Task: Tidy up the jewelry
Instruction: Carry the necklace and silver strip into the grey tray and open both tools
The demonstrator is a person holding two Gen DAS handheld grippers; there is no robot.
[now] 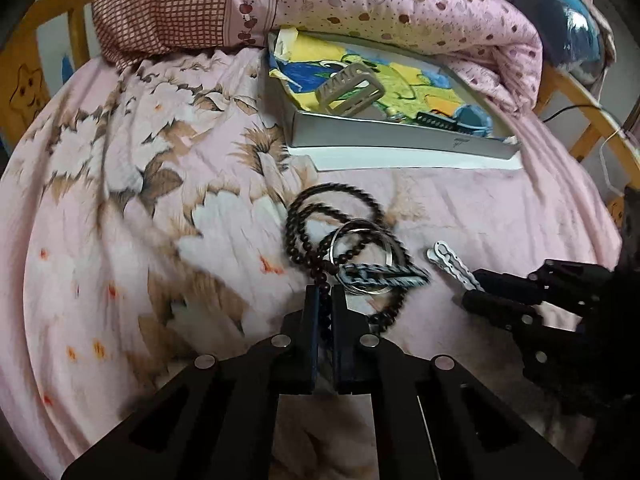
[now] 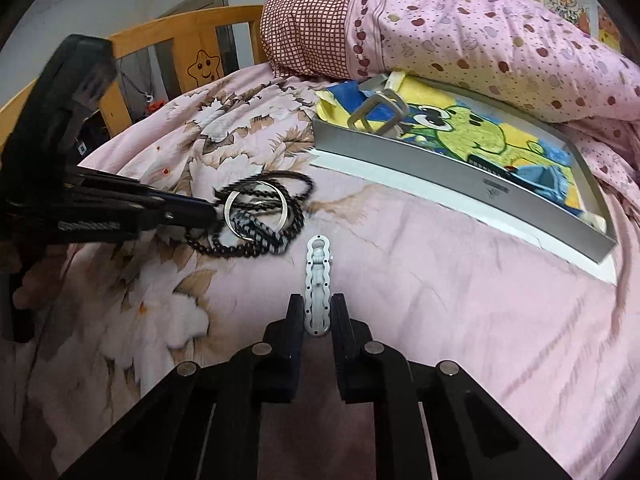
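While my left gripper (image 1: 326, 294) points down at the pink floral bedsheet (image 1: 120, 208), my left wrist view shows its fingers clenched on a strand of the dark beaded necklace (image 1: 298, 216), which runs up between the pads and loops away across the sheet. A silver bangle (image 1: 362, 258) and a blue-grey braided bracelet (image 1: 380, 276) lie tangled in those loops, so taking the beads by one strand near the edge looks like my way of drawing them free of the pile. To the right my right gripper (image 1: 466, 294) reaches in low at the white hair clip (image 1: 450, 262), which lies apart from the tangle. Beyond, the shallow grey box (image 1: 400, 140), lined with a cartoon picture, already holds a grey buckle-like piece (image 1: 350, 90) and a few small things, so I judge it to be where the jewelry goes. From my right wrist view, the clip (image 2: 318, 284) lies lengthwise between my fingers, its near end gripped by them; held along its length it should lift without twisting. My left gripper (image 2: 214, 216) comes in from the left at the bead pile (image 2: 256, 210), and the box (image 2: 460, 188) sits ahead to the right against the spotted quilt (image 2: 480, 32).
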